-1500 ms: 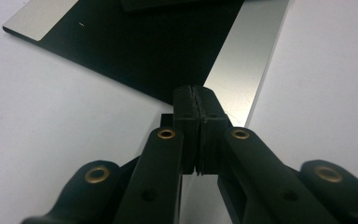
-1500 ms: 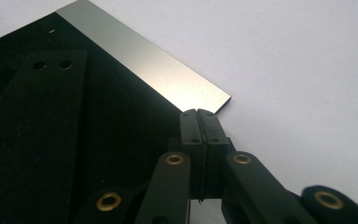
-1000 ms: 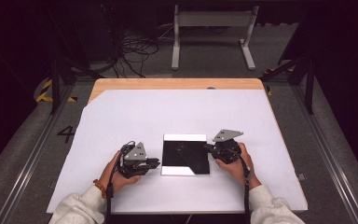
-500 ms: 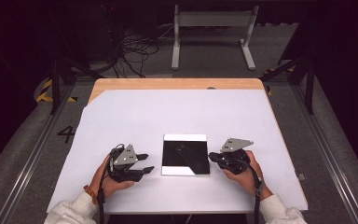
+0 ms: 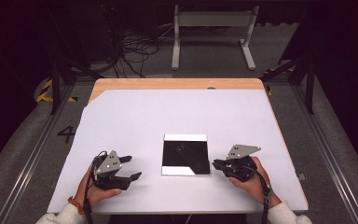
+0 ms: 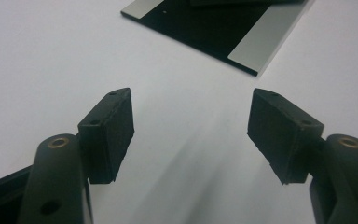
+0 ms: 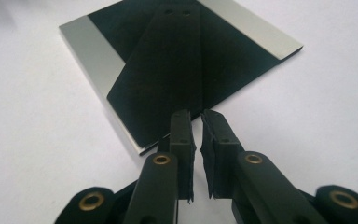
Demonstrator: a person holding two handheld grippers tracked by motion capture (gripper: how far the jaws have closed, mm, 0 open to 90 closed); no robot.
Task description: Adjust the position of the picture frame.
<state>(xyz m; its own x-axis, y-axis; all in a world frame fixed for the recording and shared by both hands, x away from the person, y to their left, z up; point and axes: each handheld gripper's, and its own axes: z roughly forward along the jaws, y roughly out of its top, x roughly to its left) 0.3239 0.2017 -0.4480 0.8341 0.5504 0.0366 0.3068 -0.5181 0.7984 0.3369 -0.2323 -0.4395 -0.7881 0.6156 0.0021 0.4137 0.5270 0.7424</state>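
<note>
A square, mirror-like dark plate (image 5: 185, 154) with pale strips along two edges lies flat on the white table sheet (image 5: 168, 112), near the front. My left gripper (image 5: 135, 167) rests to the left of the plate, well apart from it. Its jaws have just been opening and stand wide, with bare sheet between them (image 6: 191, 126); the plate (image 6: 205, 28) lies beyond them. My right gripper (image 5: 215, 164) sits just off the plate's right edge. Its jaws have just been opening a little, and a thin slit with nothing in it shows between the pads (image 7: 198, 122). They point at the plate's corner (image 7: 182, 60).
The sheet covers a wooden tabletop (image 5: 177, 84) whose far edge shows. Beyond it, on the floor, are tangled cables (image 5: 135, 51) and a white metal stand (image 5: 212, 28). Rails run along both sides of the table, with a "4" (image 5: 66, 134) marked at the left.
Both hands have drawn away from the plate, the left one leftward and toward the person, the right one rightward. The left jaws went from nearly shut to wide.
</note>
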